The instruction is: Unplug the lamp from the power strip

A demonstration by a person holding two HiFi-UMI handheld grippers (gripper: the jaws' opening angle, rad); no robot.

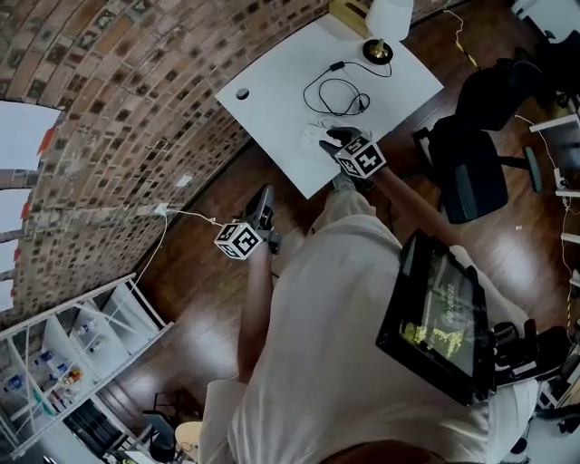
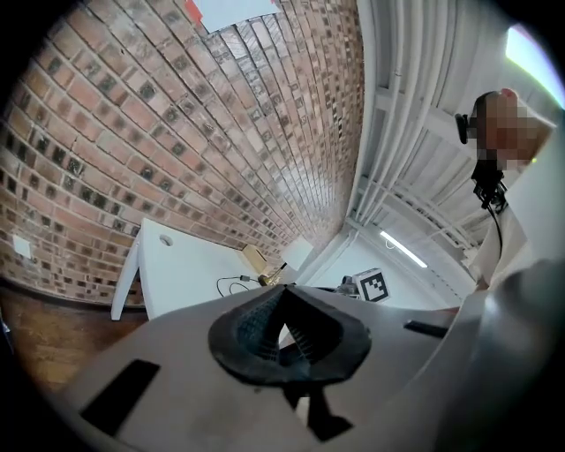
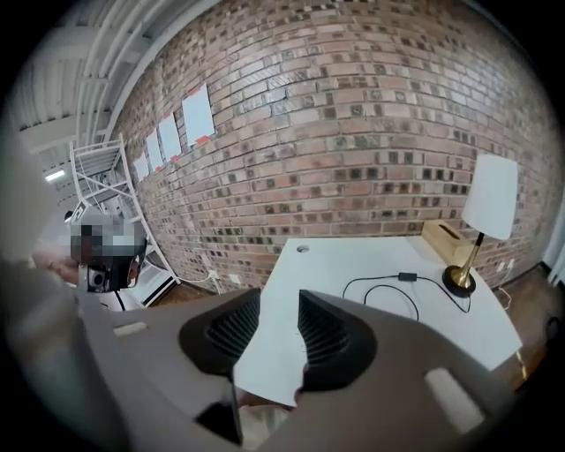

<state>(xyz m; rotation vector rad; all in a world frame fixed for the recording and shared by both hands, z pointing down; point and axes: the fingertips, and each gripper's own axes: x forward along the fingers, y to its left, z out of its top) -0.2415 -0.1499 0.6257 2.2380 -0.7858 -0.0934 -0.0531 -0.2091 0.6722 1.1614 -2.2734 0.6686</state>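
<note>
A lamp (image 1: 388, 23) with a white shade and brass base (image 3: 459, 281) stands at the far end of the white table (image 1: 272, 82). Its black cord (image 1: 337, 93) lies in loops on the table and runs toward a white power strip (image 1: 314, 134) near the near edge. My right gripper (image 1: 335, 138) hovers over that edge beside the strip. Its jaws (image 3: 278, 305) stand open with nothing between them, and the strip is hidden behind them in the right gripper view. My left gripper (image 1: 265, 195) hangs over the floor, left of the table, with its tips (image 2: 281, 296) together and empty.
A brick wall (image 1: 118, 100) runs along the table's left side, with a wall socket and white cable (image 1: 163, 210). A black office chair (image 1: 471, 172) stands right of the table. A white shelf unit (image 1: 72, 353) is at lower left. A wooden box (image 3: 446, 237) sits behind the lamp.
</note>
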